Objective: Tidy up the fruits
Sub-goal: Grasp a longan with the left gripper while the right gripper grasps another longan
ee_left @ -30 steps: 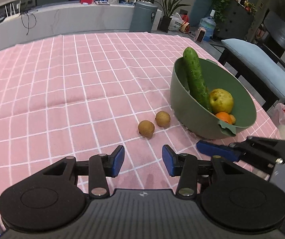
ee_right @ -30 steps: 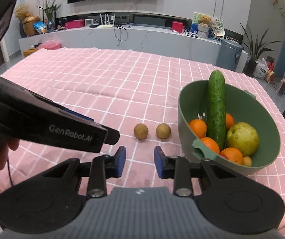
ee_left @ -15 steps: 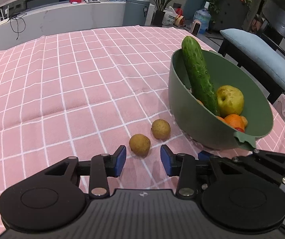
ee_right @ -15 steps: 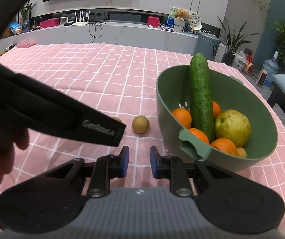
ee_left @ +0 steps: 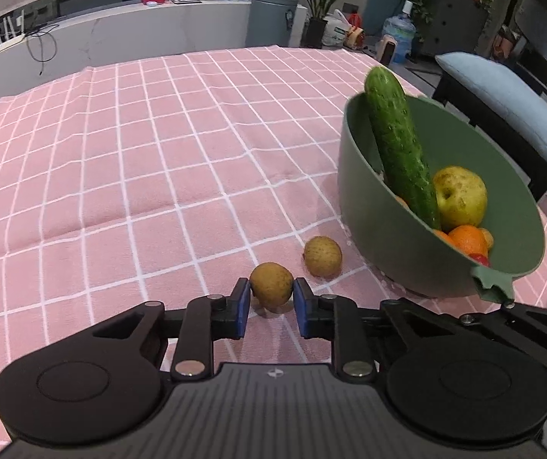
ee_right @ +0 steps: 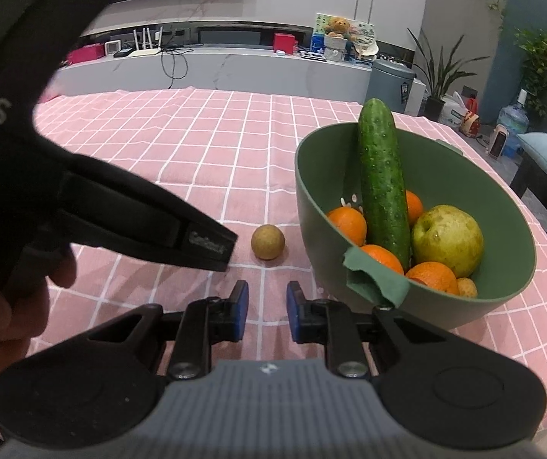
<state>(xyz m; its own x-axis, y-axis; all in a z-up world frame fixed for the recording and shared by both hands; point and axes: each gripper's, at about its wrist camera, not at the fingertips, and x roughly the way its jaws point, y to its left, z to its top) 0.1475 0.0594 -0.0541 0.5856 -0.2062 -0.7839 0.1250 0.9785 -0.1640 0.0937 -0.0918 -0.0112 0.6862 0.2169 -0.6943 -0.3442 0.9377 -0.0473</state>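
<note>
Two small brown round fruits lie on the pink checked cloth. The nearer fruit (ee_left: 271,285) sits between the blue pads of my left gripper (ee_left: 271,298), which touch or nearly touch its sides. The second fruit (ee_left: 322,256) lies just right of it, next to the green bowl (ee_left: 373,225); it also shows in the right wrist view (ee_right: 267,241). The bowl (ee_right: 503,298) holds a cucumber (ee_right: 382,187), a yellow-green pear (ee_right: 447,240), several oranges (ee_right: 432,276) and a small brown fruit (ee_right: 466,287). My right gripper (ee_right: 264,313) is open and empty, near the bowl's front handle (ee_right: 375,281).
The left gripper's black body (ee_right: 120,206) crosses the left of the right wrist view and hides the nearer fruit there. A blue cushioned chair (ee_left: 510,107) stands past the table's right edge. A counter (ee_left: 120,38) runs behind the table.
My left gripper moved forward and down until the nearer brown fruit came between its pads, and the jaws narrowed around it. My right gripper drifted right, toward the bowl.
</note>
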